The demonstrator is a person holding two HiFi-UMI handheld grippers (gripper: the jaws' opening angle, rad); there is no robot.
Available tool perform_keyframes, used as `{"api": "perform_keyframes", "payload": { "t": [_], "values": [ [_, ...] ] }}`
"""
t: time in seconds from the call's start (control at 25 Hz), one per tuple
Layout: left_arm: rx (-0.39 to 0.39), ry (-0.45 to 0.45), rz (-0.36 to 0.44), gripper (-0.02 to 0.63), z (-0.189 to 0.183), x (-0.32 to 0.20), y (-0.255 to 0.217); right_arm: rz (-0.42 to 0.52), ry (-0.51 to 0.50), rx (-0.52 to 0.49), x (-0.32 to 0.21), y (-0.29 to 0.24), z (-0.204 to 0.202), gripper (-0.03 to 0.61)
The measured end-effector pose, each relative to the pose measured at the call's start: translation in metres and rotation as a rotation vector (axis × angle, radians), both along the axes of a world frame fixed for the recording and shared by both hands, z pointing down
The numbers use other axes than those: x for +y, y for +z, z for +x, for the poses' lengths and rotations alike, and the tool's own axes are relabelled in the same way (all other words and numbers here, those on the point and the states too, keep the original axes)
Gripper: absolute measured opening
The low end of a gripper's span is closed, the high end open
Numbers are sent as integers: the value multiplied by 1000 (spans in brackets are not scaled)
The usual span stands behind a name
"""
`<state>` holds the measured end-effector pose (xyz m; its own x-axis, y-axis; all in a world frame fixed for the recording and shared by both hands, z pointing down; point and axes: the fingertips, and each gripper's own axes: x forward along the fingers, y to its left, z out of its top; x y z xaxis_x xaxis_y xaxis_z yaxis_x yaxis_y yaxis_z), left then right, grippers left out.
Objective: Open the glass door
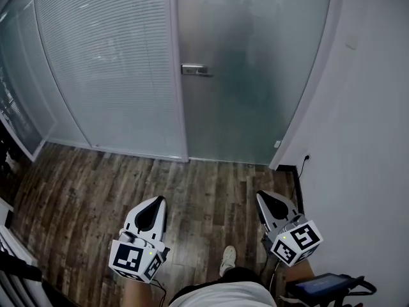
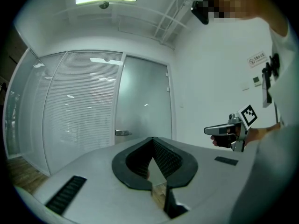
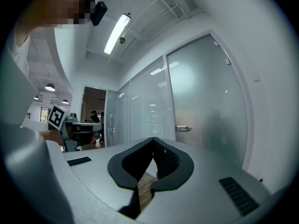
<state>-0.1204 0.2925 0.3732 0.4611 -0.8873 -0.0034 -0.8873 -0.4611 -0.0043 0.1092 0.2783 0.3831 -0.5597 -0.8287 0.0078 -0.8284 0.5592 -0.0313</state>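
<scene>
left claw and right claw closed, glass door shut ahead

head view: both claws sit low in the picture over the wooden floor, pointing toward the frosted door and well apart from it. its metal handle is at the door's left edge, beside a glass wall with blinds.

left gripper view: jaws meet at the tips with nothing between them; the door stands ahead, the right claw off to the right.

right gripper view: jaws together, empty; the door is ahead, slightly right.
</scene>
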Motion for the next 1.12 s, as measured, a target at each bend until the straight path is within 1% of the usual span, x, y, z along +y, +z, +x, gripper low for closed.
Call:
{"api": "perform_keyframes", "payload": {
  "t": [0.2,0.48,0.6,0.72,0.92,1.12],
  "values": [
    [3,-4,-1,0,28,-71,-18,-1,-9,-9,-75,-18,27,2],
    [8,-33,-14,0,74,-152,-38,-32,-47,-7,-161,-33,72,2],
    [9,-41,-22,-1,92,-178,-40,-32,-75,-2,-187,-31,87,2],
    [-3,-40,-37,0,105,-197,-37,-46,-73,-10,-205,-25,101,0],
    [-13,-35,-49,-1,112,-226,-40,-82,-61,-26,-230,-17,113,2],
    [4,-11,-53,-1,115,-268,-30,-75,-43,-21,-263,-10,117,2]
  ]
}}
